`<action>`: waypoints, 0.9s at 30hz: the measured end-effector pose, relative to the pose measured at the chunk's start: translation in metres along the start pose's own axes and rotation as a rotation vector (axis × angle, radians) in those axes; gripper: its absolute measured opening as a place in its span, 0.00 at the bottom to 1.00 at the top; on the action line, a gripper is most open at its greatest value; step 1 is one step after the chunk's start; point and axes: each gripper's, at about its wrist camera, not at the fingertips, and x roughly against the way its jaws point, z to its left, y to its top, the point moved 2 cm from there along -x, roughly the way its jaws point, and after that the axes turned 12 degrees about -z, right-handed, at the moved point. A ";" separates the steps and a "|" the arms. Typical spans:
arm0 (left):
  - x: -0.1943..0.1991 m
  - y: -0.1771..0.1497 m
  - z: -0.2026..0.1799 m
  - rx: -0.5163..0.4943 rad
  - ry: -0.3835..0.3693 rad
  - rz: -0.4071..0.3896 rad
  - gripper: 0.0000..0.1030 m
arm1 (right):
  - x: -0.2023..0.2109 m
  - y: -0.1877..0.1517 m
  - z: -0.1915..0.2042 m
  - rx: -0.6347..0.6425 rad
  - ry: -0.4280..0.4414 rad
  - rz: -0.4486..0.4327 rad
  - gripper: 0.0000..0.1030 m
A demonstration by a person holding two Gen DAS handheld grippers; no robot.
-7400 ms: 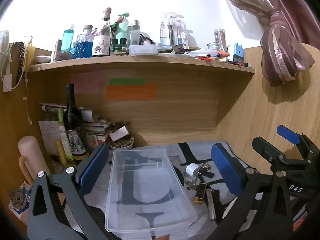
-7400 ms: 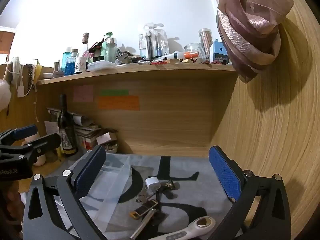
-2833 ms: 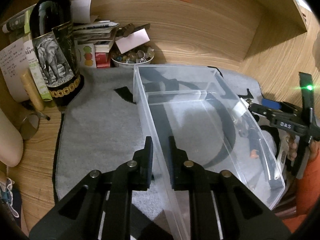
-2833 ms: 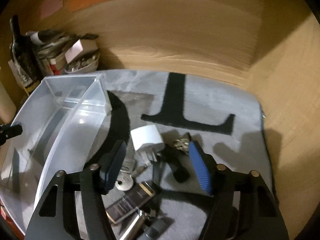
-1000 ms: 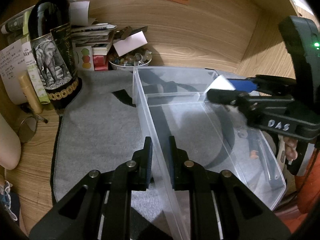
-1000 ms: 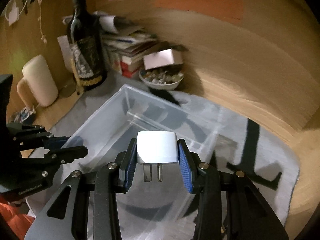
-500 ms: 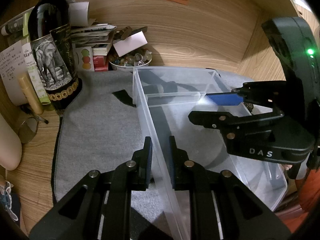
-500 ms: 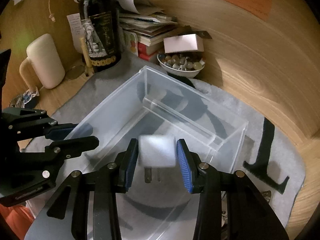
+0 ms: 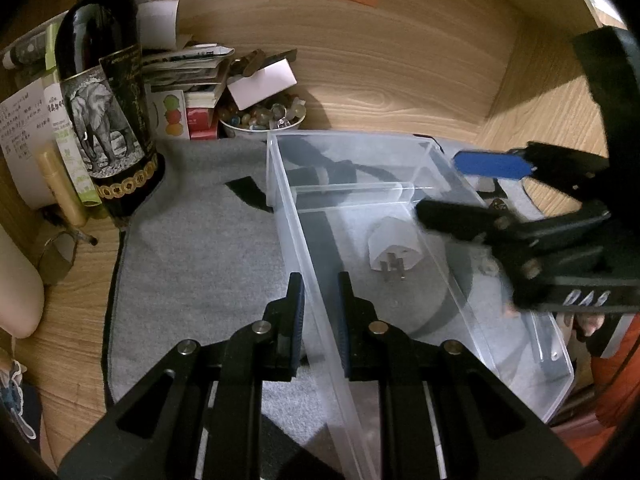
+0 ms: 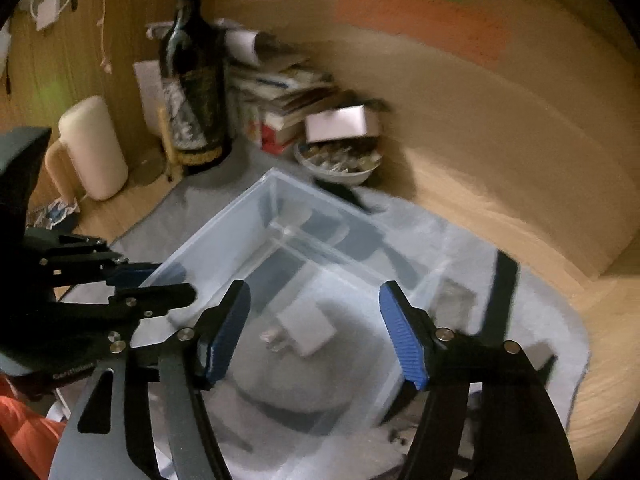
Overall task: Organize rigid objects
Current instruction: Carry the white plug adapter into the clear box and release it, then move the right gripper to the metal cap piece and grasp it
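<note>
A clear plastic bin (image 9: 404, 148) lies on a grey mat (image 9: 200, 248). My left gripper (image 9: 320, 300) is shut on the bin's left wall near its front end. A white plug adapter (image 9: 394, 246) lies on the bin's floor, prongs toward me. It also shows blurred in the right wrist view (image 10: 304, 330). My right gripper (image 10: 314, 330) is open and empty above the bin (image 10: 280, 216), and it shows over the bin's right side in the left wrist view (image 9: 460, 188).
A dark wine bottle (image 9: 108, 92) stands at the mat's left edge with papers and books behind it. A bowl of small stones (image 9: 262, 118) sits behind the bin. A cream mug (image 10: 94, 148) stands on the wooden desk at left. Wooden walls close the back and right.
My right gripper has opened and let go of the white plug adapter, which now lies on the bin's floor. The gripper has pulled back to the right. My left gripper has not moved.
</note>
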 end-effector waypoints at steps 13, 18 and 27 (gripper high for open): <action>-0.002 0.000 -0.001 -0.007 0.011 0.003 0.15 | 0.030 -0.024 -0.095 -0.126 -0.276 0.014 0.77; -0.002 0.000 -0.001 -0.006 0.010 0.004 0.15 | 0.017 -0.053 -0.125 -0.190 -0.328 0.109 0.77; -0.003 -0.001 0.001 0.001 0.005 0.004 0.15 | -0.011 -0.094 -0.134 -0.218 -0.312 0.261 0.77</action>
